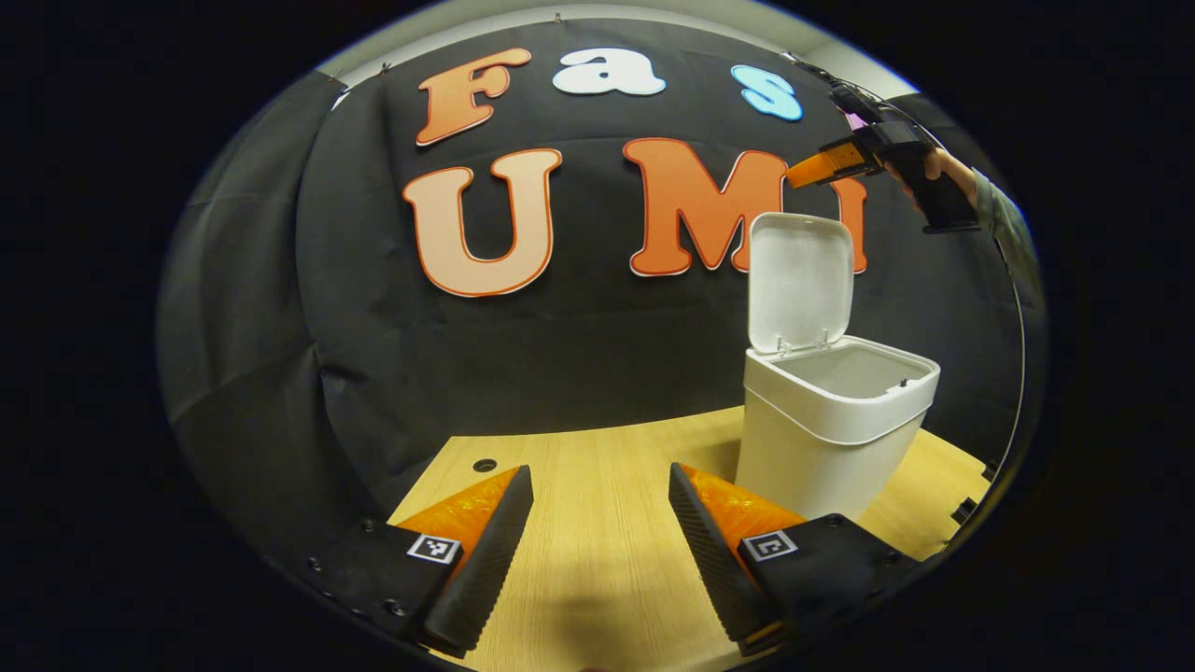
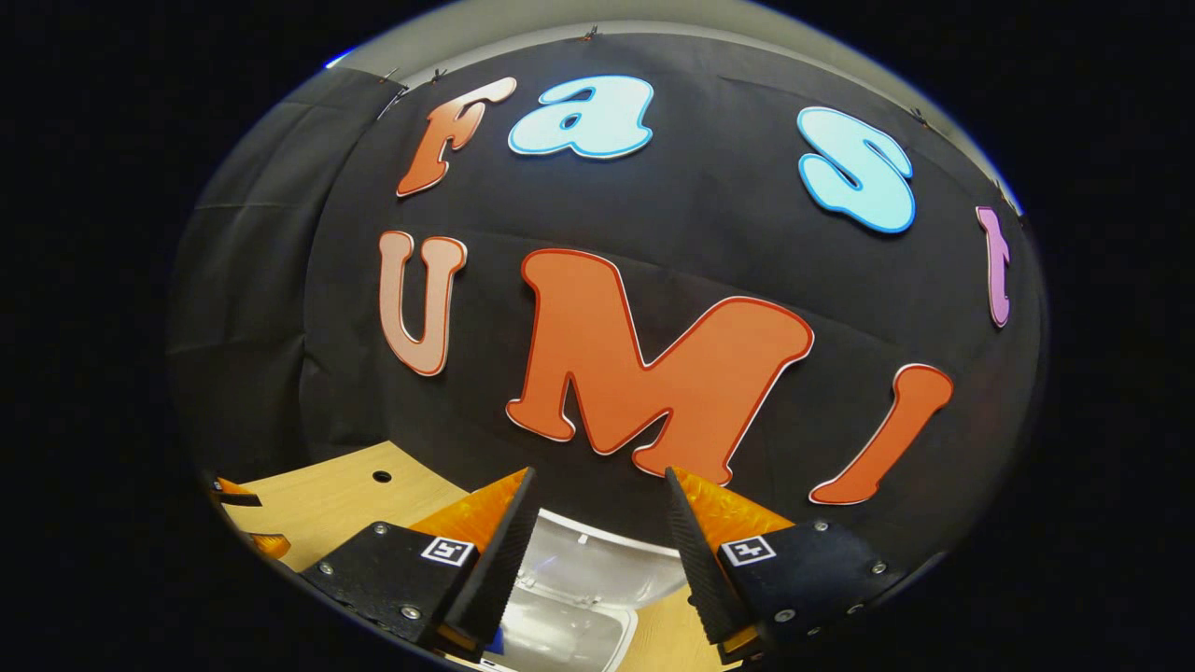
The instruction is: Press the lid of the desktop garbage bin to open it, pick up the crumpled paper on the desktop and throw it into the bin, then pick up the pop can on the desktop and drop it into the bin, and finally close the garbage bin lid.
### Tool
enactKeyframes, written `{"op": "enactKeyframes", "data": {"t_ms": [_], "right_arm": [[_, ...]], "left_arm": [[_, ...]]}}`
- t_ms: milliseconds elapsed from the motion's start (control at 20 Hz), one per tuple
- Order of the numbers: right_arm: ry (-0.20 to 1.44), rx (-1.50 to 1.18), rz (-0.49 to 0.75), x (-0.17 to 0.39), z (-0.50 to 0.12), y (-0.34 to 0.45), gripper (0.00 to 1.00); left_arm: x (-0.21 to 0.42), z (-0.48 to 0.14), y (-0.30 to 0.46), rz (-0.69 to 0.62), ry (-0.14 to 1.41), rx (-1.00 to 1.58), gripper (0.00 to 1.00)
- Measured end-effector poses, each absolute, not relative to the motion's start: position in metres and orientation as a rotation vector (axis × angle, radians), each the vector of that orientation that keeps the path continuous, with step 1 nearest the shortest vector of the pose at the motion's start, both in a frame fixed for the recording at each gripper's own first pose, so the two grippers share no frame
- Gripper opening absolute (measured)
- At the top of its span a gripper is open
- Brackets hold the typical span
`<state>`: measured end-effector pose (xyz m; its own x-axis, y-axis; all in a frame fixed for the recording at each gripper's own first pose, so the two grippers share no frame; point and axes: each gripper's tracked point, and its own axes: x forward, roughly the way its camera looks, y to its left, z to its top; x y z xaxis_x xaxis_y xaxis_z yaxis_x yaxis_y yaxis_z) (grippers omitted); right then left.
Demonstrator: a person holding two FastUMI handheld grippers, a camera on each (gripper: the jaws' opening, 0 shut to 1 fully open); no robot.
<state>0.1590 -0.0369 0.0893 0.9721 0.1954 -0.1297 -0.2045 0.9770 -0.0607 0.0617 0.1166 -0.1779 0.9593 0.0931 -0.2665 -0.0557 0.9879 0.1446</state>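
A white desktop bin [image 1: 834, 425] stands on the wooden desk [image 1: 597, 485], its lid [image 1: 800, 280] swung up and upright at the back. My left gripper [image 1: 600, 485] hovers low over the desk, left of the bin, open with nothing between its fingers. Farther off, a hand holds the right gripper [image 1: 826, 168] high above the lid. In the right gripper view, my right gripper [image 2: 597, 485] is open and empty, directly above the bin's raised lid [image 2: 583, 588]. No paper or can is visible to me.
The desk has a small round hole [image 1: 485, 465] near its far left corner. The black cloth wall rises right behind the desk and the bin. The left gripper's fingertips [image 2: 245, 518] peek in at the left edge of the right gripper view.
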Motion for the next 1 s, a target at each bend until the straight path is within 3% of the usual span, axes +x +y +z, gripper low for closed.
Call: {"op": "enactKeyframes", "data": {"t_ms": [450,650,1000], "right_arm": [[0.272,-0.035,0.166,0.201,0.04,-0.041,0.81],[0.303,0.0,0.196,0.19,0.029,-0.03,0.81],[0.359,-0.013,0.245,0.154,-0.003,-0.017,0.81]], "left_arm": [[0.05,-0.186,0.148,0.157,0.291,0.11,0.91],[0.05,-0.191,0.154,0.162,0.304,0.101,0.94],[0.052,-0.189,0.147,0.118,0.306,0.103,0.91]]}}
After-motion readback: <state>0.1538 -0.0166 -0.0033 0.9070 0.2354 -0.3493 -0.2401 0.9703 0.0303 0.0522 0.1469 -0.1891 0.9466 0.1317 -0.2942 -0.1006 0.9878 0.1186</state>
